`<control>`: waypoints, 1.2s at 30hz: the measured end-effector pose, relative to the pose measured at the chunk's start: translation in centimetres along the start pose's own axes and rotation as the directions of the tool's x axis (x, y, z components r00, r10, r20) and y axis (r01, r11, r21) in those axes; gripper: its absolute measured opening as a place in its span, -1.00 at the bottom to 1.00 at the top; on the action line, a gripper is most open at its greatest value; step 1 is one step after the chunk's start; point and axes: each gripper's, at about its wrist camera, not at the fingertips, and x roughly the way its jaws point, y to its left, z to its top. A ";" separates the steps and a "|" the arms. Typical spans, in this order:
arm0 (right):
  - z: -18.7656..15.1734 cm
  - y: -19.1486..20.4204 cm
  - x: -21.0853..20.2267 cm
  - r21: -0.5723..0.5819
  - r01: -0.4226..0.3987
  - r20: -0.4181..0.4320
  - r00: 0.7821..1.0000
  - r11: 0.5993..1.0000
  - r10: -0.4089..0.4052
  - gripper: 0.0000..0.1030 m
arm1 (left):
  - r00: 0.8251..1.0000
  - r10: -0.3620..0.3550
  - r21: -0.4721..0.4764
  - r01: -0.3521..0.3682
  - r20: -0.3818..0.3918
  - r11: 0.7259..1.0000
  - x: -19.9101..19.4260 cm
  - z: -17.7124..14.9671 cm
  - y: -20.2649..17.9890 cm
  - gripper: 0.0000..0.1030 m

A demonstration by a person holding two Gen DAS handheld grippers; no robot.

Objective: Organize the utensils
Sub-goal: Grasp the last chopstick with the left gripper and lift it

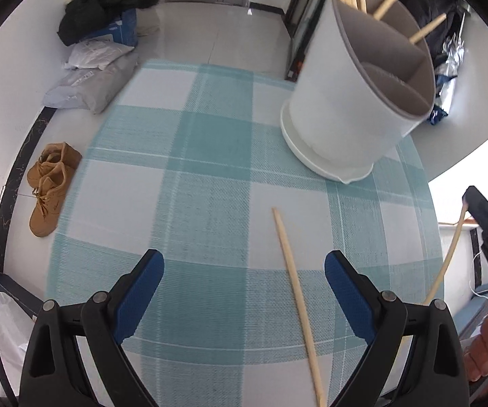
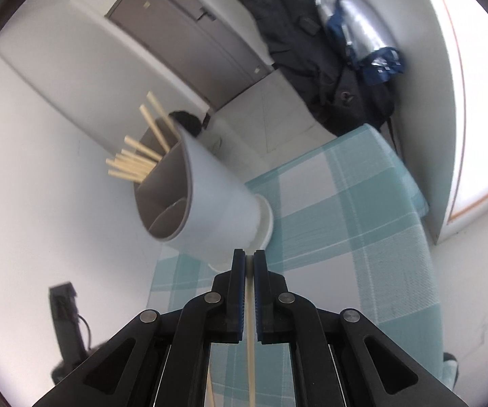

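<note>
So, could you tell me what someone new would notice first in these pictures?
Probably the white utensil holder at the far right of the teal checked tablecloth, with wooden chopsticks sticking out of one compartment. Next, the lone chopstick lying on the cloth between the open left gripper fingers, and the right gripper shut on another chopstick.

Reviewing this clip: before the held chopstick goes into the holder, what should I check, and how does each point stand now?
1. Right gripper shut on a chopstick: ok.
2. Holder upright on the tablecloth: ok.
3. Free space in the holder's compartments: ok, two look empty.
4. Left gripper open, holding nothing: ok.
5. Second chopstick lies loose on the tablecloth: not ok, not yet stored.
6. Held chopstick's tip aimed at the holder: cannot tell.
</note>
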 end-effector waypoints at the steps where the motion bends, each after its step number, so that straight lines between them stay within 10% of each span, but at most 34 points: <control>1: 0.1 -0.5 -0.5 0.018 -0.006 0.013 1.000 1.000 0.006 -0.92 | 1.000 0.003 0.005 -0.003 -0.008 1.000 0.3 -0.1 -0.3 0.79; 14: 0.2 -0.1 -2.6 -0.035 -0.083 0.065 0.994 0.996 0.085 -0.92 | 0.979 0.194 0.065 -0.190 -0.062 0.980 2.7 0.8 -3.1 0.31; 21: 0.1 0.3 -2.7 -0.095 -0.068 0.056 0.996 0.993 0.074 -0.92 | 0.985 0.163 0.100 -0.158 -0.051 0.982 2.4 0.6 -5.5 -0.94; 36: 0.0 0.8 -3.6 -0.145 -0.042 0.076 0.996 0.989 0.053 -0.92 | 0.990 0.142 0.053 -0.143 0.022 0.988 1.0 0.6 -6.9 -0.97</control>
